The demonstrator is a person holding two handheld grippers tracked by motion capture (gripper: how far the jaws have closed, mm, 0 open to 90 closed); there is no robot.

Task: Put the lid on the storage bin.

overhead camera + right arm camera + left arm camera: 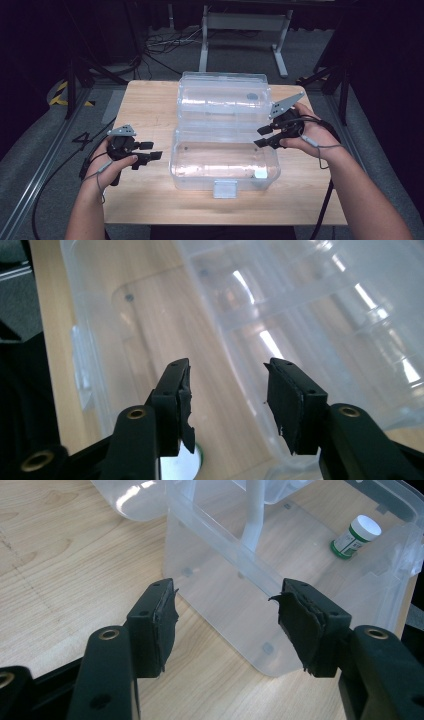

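A clear plastic box stands in the middle of the wooden table, its lid swung back and open. A small bottle with a white cap and green label lies in the box's front right corner; the left gripper view shows this bottle through the box wall. My left gripper rests left of the box, open and empty. My right gripper hovers over the box's right end, open with nothing between its pads. The bottle's white cap peeks out just below its jaws.
A latch tab sticks out at the box's front. Bare wooden table lies to the left and along the front edge. Behind the table are a white metal frame and cables on the floor.
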